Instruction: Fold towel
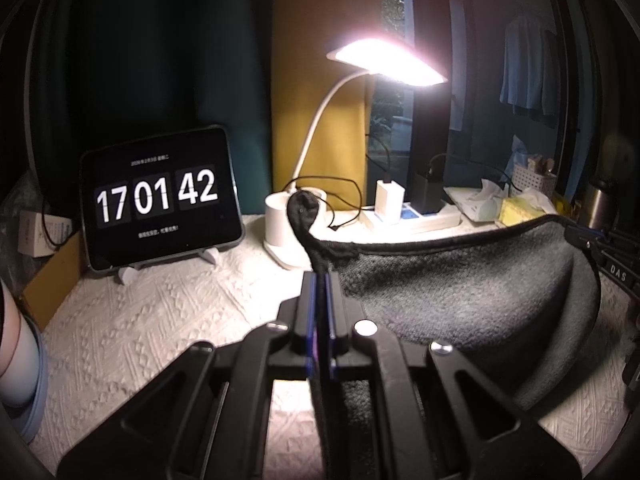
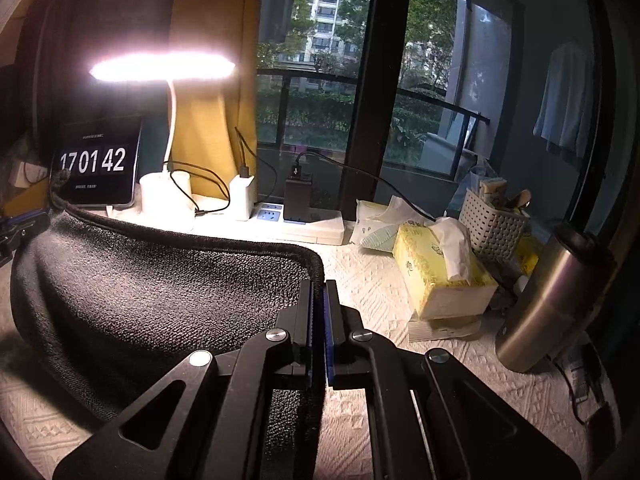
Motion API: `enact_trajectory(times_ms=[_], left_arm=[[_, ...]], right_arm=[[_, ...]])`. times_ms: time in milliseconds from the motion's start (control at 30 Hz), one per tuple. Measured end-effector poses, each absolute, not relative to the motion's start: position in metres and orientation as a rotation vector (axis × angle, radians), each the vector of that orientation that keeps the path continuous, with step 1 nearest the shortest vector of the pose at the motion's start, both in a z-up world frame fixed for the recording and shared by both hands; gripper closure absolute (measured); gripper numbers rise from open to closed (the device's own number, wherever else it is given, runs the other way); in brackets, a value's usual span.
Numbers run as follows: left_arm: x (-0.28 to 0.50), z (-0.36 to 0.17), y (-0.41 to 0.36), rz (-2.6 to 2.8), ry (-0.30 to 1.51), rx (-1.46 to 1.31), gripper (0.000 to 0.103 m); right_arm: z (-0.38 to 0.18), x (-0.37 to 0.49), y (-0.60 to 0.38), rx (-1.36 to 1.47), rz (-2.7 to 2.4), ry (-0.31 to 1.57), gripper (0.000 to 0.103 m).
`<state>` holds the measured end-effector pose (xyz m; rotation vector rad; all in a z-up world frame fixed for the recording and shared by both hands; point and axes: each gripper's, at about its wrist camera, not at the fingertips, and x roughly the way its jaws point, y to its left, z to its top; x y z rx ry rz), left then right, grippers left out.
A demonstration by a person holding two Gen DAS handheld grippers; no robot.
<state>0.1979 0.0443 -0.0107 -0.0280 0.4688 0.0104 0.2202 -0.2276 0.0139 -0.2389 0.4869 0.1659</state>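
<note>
The dark grey towel [image 1: 460, 284] with a black hemmed edge hangs in a sagging curve between both grippers above the white textured tablecloth [image 1: 152, 320]. My left gripper [image 1: 322, 280] is shut on the towel's left corner, whose tip sticks up past the fingers. The right gripper shows at the right edge of the left wrist view [image 1: 588, 244], holding the other corner. In the right wrist view my right gripper [image 2: 318, 288] is shut on the towel's [image 2: 160, 300] right corner, and the left gripper [image 2: 24, 224] is at the far left.
A tablet clock [image 1: 160, 200] and a lit white desk lamp [image 1: 384, 60] stand at the back. A power strip with chargers [image 2: 304, 224], a yellow tissue box [image 2: 440, 276], a white basket [image 2: 492, 228] and a steel flask [image 2: 548, 300] are on the right. A cup [image 1: 20, 360] stands at the left.
</note>
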Motion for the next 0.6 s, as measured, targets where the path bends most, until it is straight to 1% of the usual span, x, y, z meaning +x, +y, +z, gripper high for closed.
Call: enact_trajectory(times_ms=[267, 600], left_arm=[[0.217, -0.01, 0.042, -0.004, 0.452, 0.009, 0.098], [0.242, -0.017, 0.045, -0.005, 0.475, 0.019, 0.098]], right_arm=[[0.01, 0.234, -0.227, -0.247, 0.149, 0.485, 0.098], [0.004, 0.254, -0.225, -0.237, 0.136, 0.489, 0.098]])
